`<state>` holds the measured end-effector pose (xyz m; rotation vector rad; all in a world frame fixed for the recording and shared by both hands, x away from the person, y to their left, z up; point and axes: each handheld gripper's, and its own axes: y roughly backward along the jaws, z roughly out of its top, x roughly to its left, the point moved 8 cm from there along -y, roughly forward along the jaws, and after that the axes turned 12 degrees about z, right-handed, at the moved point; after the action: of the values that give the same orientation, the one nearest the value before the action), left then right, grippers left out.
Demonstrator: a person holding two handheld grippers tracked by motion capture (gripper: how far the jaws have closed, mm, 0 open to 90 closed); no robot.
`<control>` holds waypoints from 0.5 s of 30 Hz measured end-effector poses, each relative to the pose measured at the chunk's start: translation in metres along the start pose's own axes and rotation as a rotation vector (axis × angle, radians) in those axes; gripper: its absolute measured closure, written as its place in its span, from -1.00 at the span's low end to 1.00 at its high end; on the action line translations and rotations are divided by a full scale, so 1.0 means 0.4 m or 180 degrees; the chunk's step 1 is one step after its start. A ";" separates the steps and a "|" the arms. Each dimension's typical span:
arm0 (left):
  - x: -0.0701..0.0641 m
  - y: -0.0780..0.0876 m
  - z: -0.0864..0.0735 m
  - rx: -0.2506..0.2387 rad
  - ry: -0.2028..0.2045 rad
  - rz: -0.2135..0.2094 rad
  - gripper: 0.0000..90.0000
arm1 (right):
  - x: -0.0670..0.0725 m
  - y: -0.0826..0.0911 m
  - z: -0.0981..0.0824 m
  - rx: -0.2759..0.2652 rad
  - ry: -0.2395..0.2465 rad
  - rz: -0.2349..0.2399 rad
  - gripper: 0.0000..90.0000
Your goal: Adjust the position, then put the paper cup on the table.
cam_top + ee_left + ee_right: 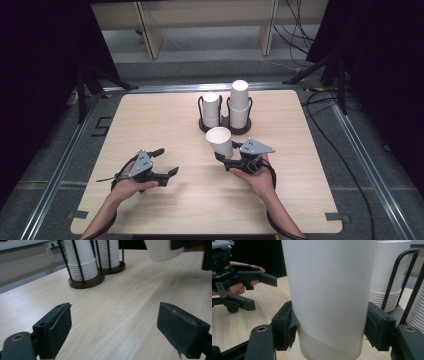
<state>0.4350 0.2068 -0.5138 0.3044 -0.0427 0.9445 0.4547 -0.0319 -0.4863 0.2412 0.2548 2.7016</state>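
Note:
A single white paper cup (pixel 220 141) (pixel 329 290) is held mouth-up just above the table, with my right gripper (pixel 223 157) (pixel 330 332) shut on its lower part, one pad on each side. Just behind it, two stacks of white cups (pixel 210 109) (pixel 239 102) stand upside down in a dark wire holder (pixel 225 125); the right stack is taller. My left gripper (pixel 168 161) (pixel 120 327) rests open near the table's front left, with nothing between its fingers. In the left gripper view the stacks (pixel 82 262) are ahead and the held cup (pixel 162 250) is at the top right.
The light wooden table (pixel 150 120) has bare room at left, front and right. In the right gripper view the left gripper (pixel 263 293) sits at left and one cup stack (pixel 387 282) stands close at right. Cables and dark stands (pixel 340 80) surround the table.

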 end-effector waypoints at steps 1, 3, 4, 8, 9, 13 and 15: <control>0.000 -0.001 -0.001 -0.0021 0.0019 0.0008 -0.74 | 0.000 0.000 0.000 0.0000 0.0000 0.0000 -0.24; -0.002 -0.001 -0.003 -0.0039 0.0050 0.0030 -0.76 | 0.000 0.002 -0.002 -0.0019 -0.0010 0.0000 -0.24; -0.002 -0.001 -0.003 -0.0039 0.0050 0.0030 -0.77 | -0.001 0.004 -0.003 -0.0021 -0.0008 -0.0026 -0.24; -0.010 -0.001 0.004 -0.0048 0.0133 0.0043 -0.78 | 0.004 0.002 -0.001 -0.0059 -0.0010 0.0003 -0.24; -0.017 -0.002 0.016 -0.0141 0.0183 -0.0001 -0.78 | 0.010 0.001 0.000 -0.0094 -0.0058 -0.0009 -0.24; -0.015 0.004 0.018 -0.0093 0.0221 0.0063 -0.80 | 0.004 -0.004 0.008 -0.0141 0.0061 -0.0066 -0.24; -0.013 0.003 0.018 -0.0108 0.0239 0.0090 -0.80 | 0.003 -0.009 0.012 -0.0207 0.0049 -0.0016 -0.24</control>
<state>0.4317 0.2016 -0.5075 0.2373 0.0057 0.9816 0.4560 -0.0277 -0.4824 0.2005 0.1715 2.7025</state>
